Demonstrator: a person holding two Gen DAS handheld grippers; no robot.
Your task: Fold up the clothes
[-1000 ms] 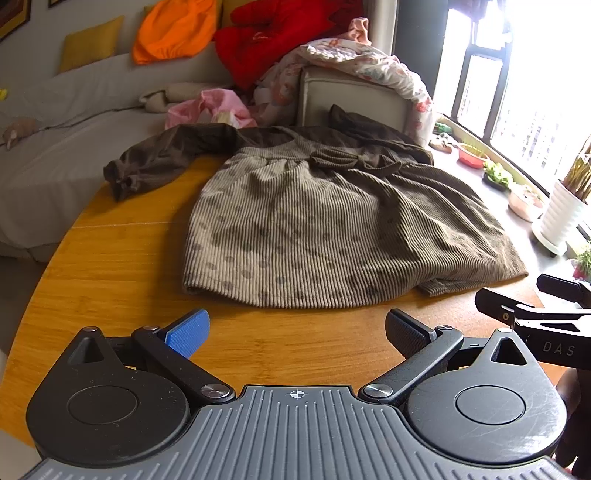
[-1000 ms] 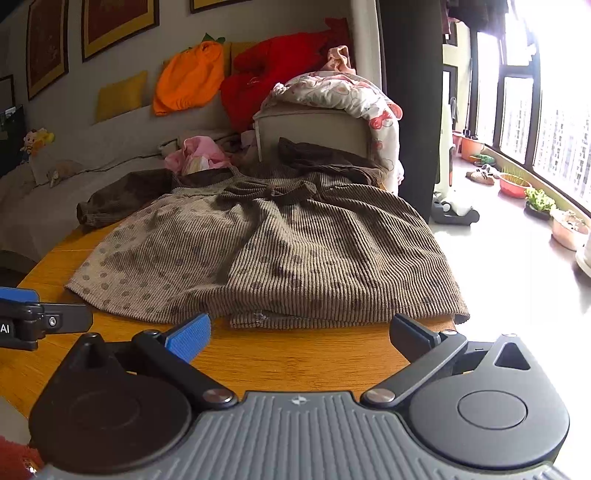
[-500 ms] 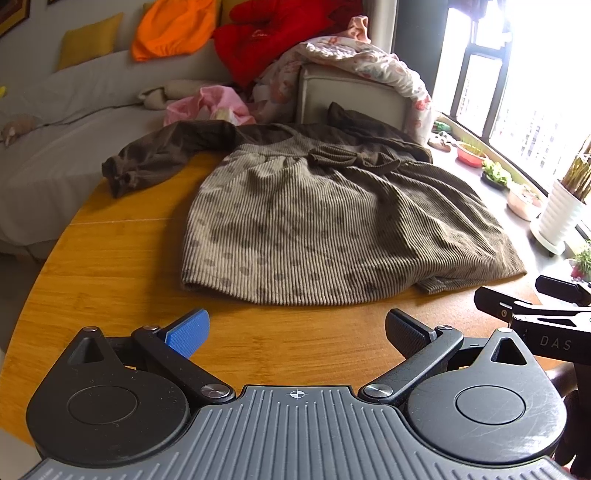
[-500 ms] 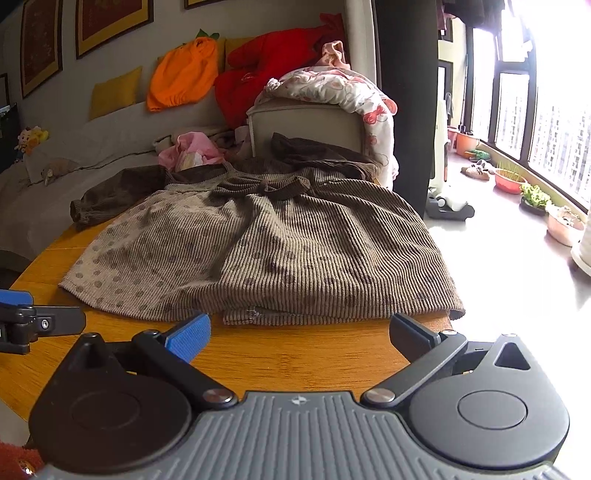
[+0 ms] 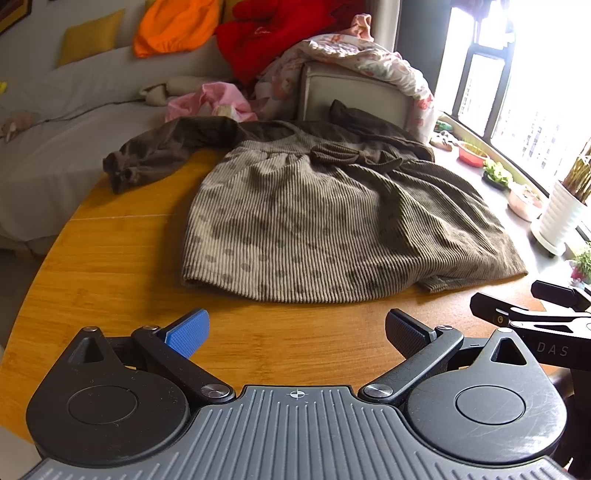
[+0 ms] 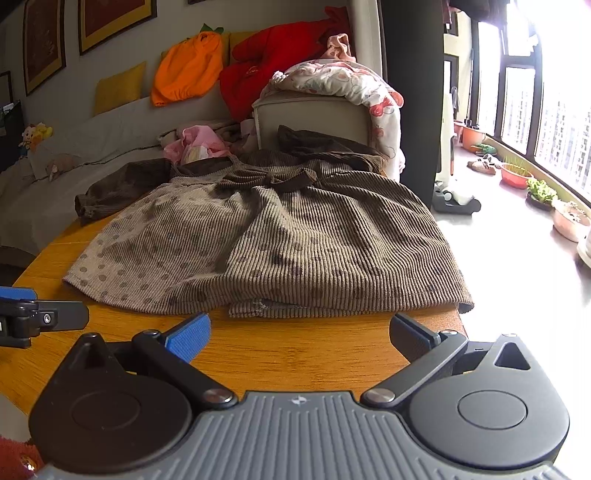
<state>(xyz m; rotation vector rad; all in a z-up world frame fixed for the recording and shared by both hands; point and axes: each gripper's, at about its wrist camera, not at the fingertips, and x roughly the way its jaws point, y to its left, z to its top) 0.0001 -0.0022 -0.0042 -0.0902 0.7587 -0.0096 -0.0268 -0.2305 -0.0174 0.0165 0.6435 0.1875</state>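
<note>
Left wrist view – left gripper (image 5: 295, 334): fingers spread wide apart, holding nothing, low over bare wood at the near edge of the table (image 5: 110, 258).
Left wrist view – dress: the brown corduroy dress (image 5: 332, 229) lies flat on the table ahead of the gripper and clear of it, hem toward the camera, bow at the waist, one dark sleeve (image 5: 155, 151) stretched out to the left over the table's far edge.
Left wrist view – right gripper (image 5: 532, 314): comes in at the right edge, beside the dress's hem corner and not touching it.
Left wrist view – surroundings: a sofa (image 5: 74, 147) behind the table carries an orange cushion (image 5: 173, 26) and a red cushion (image 5: 273, 33); a white plant pot (image 5: 557, 218) stands by the window.
Right wrist view – right gripper (image 6: 299, 336): fingers set wide apart, empty, just short of the hem.
Right wrist view – dress (image 6: 295, 236): its hem lies close ahead between the two fingers, with a folded-under flap showing at the middle; the right corner hangs over the table (image 6: 295, 354) edge.
Right wrist view – left gripper (image 6: 37, 314): shows at the left edge, near the hem's left corner.
Change: in both views the hem sits nearer to the grippers than a second ago; the dress lies as it did.
</note>
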